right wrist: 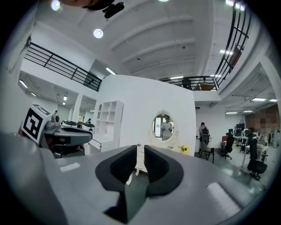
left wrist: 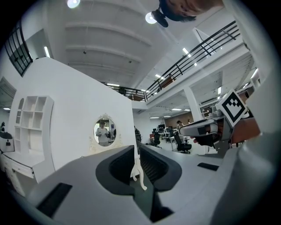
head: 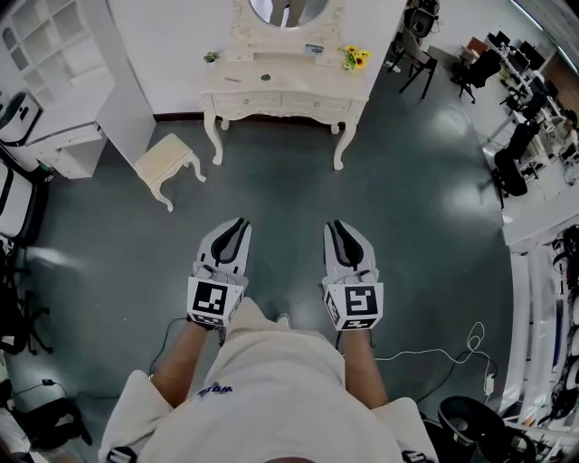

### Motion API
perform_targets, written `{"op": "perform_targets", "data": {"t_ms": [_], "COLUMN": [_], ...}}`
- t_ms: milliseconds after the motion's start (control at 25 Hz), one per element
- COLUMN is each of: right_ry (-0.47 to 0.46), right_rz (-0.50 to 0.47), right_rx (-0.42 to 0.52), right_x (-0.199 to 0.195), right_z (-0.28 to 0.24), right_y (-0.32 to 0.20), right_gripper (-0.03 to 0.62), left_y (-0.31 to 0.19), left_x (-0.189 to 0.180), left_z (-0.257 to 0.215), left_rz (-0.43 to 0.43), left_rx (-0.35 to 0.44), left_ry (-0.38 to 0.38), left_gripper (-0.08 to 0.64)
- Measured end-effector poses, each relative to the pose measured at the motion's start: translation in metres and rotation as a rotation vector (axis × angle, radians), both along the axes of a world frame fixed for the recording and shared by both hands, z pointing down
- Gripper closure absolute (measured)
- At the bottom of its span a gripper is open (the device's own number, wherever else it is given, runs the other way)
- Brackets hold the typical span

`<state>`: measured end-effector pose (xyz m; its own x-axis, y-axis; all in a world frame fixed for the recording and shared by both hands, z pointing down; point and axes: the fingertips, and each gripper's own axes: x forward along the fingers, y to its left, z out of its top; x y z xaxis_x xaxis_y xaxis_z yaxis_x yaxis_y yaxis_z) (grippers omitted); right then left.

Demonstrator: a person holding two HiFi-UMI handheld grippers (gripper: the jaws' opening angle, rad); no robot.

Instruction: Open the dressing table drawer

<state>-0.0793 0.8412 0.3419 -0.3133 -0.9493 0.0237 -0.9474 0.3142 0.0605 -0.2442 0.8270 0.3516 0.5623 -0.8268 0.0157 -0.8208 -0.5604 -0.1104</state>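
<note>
grey floor fills most of the head view, and the dressing table (head: pixel 271 88) stands against the white wall at twelve o'clock, well apart from the person. its drawer (head: pixel 312 104) lies shut in the front apron under the top, with a mirror (head: pixel 288 9) above it and yellow flowers (head: pixel 355 58) at the right end of the top. a small stool (head: pixel 167 163) sits at about ten o'clock from the grippers, off the straight path. the left gripper (head: pixel 241 222) and the right gripper (head: pixel 336 225) are held side by side, level, both pointing toward the table. each one's own view shows its jaws a narrow slit apart with nothing between them, only the far table showing through the gap. the step in hand looks like the approach, since nothing has been reached yet. to do it well, walk straight toward twelve o'clock and keep the stool on the left. choose one gripper for the pull and spread its jaws wider before arriving, because the present slit looks too tight to take a knob. the drawer's handle is too small to make out from here, so find it up close. come in level and square to the drawer front, close firmly, then draw straight back without twisting, so that the drawer does not bind or the light table shift. a cable (head: pixel 452 353) trails on the floor at four o'clock, clear of that path.
</note>
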Motion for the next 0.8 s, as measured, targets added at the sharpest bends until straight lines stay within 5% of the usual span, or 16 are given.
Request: {"op": "perform_targets", "data": {"t_ms": [280, 600, 800], "right_ry": [-0.015, -0.104, -0.068], "right_rz": [0.006, 0.009, 0.036], "right_rx": [0.004, -0.010, -0.058], "right_x": [0.006, 0.013, 0.017], "right_z": [-0.005, -0.007, 0.023], "right_y": [-0.001, -0.010, -0.005], "right_gripper": [0.478, 0.326, 0.302], "left_y": [0.001, -0.006, -0.001], "left_x": [0.006, 0.008, 0.015], "left_z": [-0.001, -0.003, 0.002], "left_rz": [0.010, -0.005, 0.019], "left_rx": [-0.011, 0.031, 0.041], "left_ry": [-0.018, -0.018, 0.013], "left_gripper": [0.419, 0.268, 0.256]}}
